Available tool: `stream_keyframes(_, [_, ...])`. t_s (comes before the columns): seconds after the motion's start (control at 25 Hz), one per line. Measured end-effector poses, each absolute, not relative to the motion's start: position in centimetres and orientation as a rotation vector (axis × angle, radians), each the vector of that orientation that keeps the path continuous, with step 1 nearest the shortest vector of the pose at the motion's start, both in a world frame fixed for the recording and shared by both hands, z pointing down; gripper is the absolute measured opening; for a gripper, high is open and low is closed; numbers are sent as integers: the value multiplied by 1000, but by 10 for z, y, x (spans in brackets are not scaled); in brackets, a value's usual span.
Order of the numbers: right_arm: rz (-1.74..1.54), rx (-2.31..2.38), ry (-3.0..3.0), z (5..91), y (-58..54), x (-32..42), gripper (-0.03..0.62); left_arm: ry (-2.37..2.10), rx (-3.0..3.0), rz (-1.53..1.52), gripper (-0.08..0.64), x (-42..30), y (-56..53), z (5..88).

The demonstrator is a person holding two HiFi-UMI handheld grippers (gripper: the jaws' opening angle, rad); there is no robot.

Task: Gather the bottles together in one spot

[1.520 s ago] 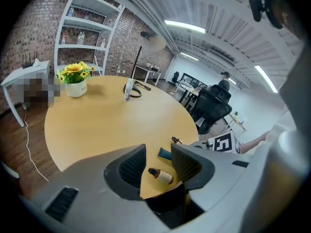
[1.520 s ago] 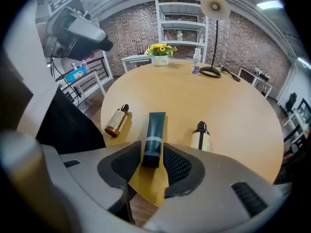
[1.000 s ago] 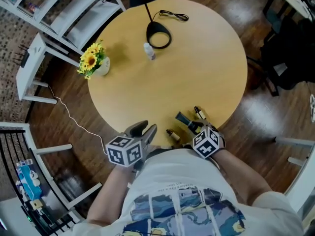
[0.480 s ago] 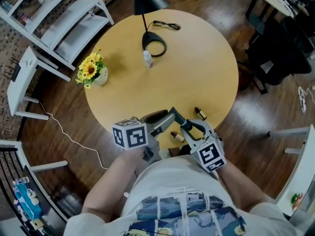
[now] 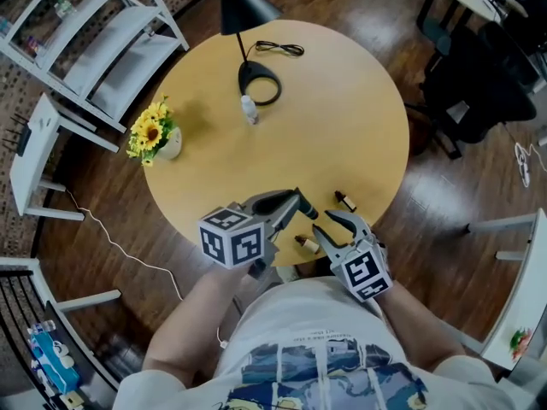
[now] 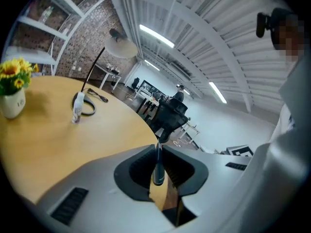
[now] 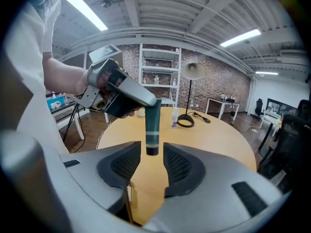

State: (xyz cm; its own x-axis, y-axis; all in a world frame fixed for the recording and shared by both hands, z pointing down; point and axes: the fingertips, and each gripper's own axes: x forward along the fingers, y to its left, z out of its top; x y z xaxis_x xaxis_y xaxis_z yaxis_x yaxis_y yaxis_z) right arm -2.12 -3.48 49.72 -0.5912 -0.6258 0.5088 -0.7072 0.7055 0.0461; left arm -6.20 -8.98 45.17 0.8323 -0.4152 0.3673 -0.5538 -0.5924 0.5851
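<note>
We reckon the gathering's barely begun. The dark teal tube (image 7: 152, 125) is off the tabletop (image 5: 359, 118), up in the air at lower centre of the head view, betw. the two grippers. The left gripper (image 6: 158, 165) has just closed & is clamped on the tube's flat crimped tail. The right gripper (image 7: 151, 161) has just been opening. Its jaws stand apart w/ the capped end hanging betw. them, pads not touching it as far as we can see. It looks to us like a hand-over, w/ the left side now carrying.

Still to do:
- A small dark bottle (image 5: 344, 200) lies near the tabletop's lower-right edge.
- A second small bottle (image 5: 306, 244) lies at the lower edge, just below the grippers in frame. It's near the first but apart.
- A white bottle (image 5: 248, 109) stands well away at upper centre, just beside the lamp base (image 5: 259, 82).

Nothing shares one spot yet, so most of the job is left.

The tube's slim, w/ a dark teal body, a paler band low down & a black cap. It points cap-down in the right gripper view. It's prob. soft-sided, so held by the tail it may swing.
</note>
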Motion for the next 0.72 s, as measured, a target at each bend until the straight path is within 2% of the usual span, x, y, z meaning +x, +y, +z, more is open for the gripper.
stream_keyframes(0.24, [357,1044,-2402,509,-62,29,170,-1039,2411,380,41,-64,-163,454])
stream_keyframes(0.72, [552,979,-2397,525,-122,111,167,-1586,2299,547,41,-72,-334,516])
